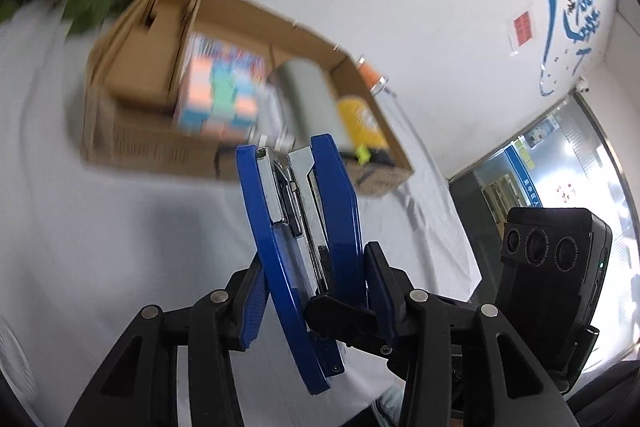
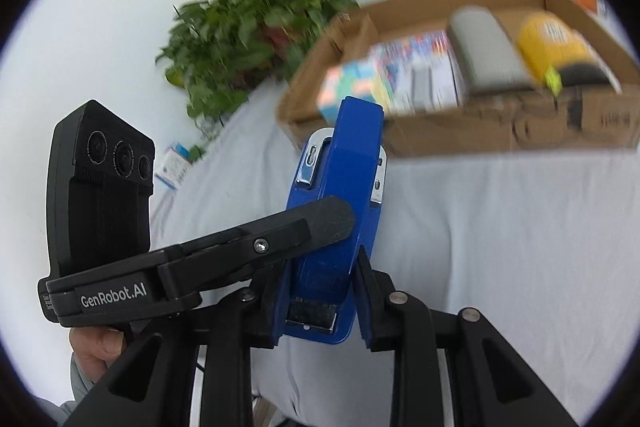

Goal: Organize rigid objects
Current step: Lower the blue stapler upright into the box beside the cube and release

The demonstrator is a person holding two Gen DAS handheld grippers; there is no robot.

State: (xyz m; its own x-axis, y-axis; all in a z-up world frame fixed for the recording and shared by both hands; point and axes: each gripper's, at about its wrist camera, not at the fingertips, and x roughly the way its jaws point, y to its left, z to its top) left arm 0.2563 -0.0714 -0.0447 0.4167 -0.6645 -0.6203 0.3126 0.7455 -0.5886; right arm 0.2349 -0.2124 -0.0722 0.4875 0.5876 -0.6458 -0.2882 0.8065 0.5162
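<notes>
A blue stapler [image 1: 308,239] with metal inner parts is held above the white-clothed table, and both grippers are shut on it. My left gripper [image 1: 316,283] clamps its two blue arms from the sides. My right gripper [image 2: 320,291] clamps the stapler [image 2: 340,195] near its hinge end, and a left finger [image 2: 280,227] crosses in front of it there. Beyond stands an open cardboard box [image 1: 132,143] [image 2: 500,131] holding a multicoloured cube [image 1: 218,95], a grey case [image 1: 308,99] and a yellow container [image 1: 360,119].
A leafy potted plant [image 2: 256,23] stands behind the box at the table's far left. An orange-labelled can [image 1: 370,73] stands behind the box. The white cloth [image 1: 120,247] covers the table. A glass door [image 1: 560,167] is at the right.
</notes>
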